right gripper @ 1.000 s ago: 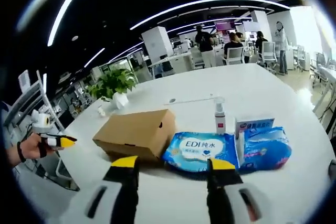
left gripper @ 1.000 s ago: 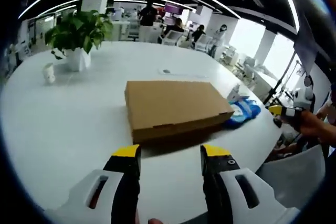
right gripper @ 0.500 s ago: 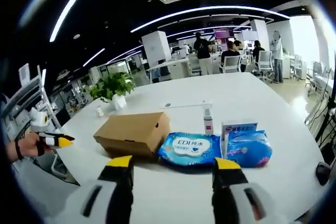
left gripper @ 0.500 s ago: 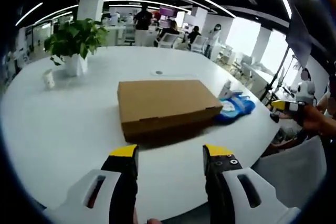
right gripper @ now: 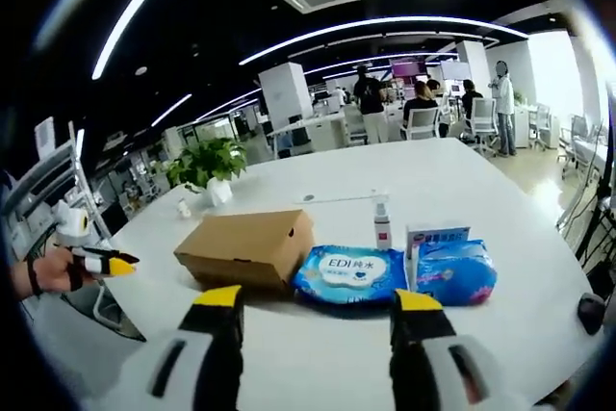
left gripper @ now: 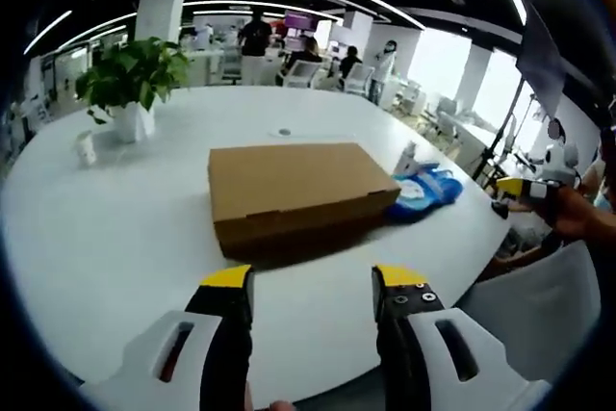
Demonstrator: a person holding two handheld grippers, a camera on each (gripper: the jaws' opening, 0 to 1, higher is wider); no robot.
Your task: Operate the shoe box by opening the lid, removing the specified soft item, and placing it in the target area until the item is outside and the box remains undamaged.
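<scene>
A closed brown cardboard shoe box (left gripper: 294, 192) lies on the round white table (left gripper: 96, 228), its lid down; in the right gripper view the shoe box (right gripper: 247, 246) sits left of centre. My left gripper (left gripper: 313, 281) hovers before the box's long side, open and holding nothing. My right gripper (right gripper: 316, 297) is open too, back from the table's edge, facing the box's short end and a blue wipes pack (right gripper: 350, 273). The left gripper (right gripper: 106, 262) shows at the far left of the right gripper view, held by a hand. The right gripper (left gripper: 525, 188) appears at the right of the left gripper view.
Beside the box lie a blue wipes pack (left gripper: 423, 190), a second blue soft pack (right gripper: 455, 271), a small carton (right gripper: 435, 238) and a spray bottle (right gripper: 382, 223). A potted plant (left gripper: 130, 79) and a small cup (left gripper: 87, 146) stand at the far side. White chairs (left gripper: 539, 320) ring the table.
Both cameras pulled slightly back from the table; the box looks a little smaller and farther. Both grippers stayed open and the box did not move.
</scene>
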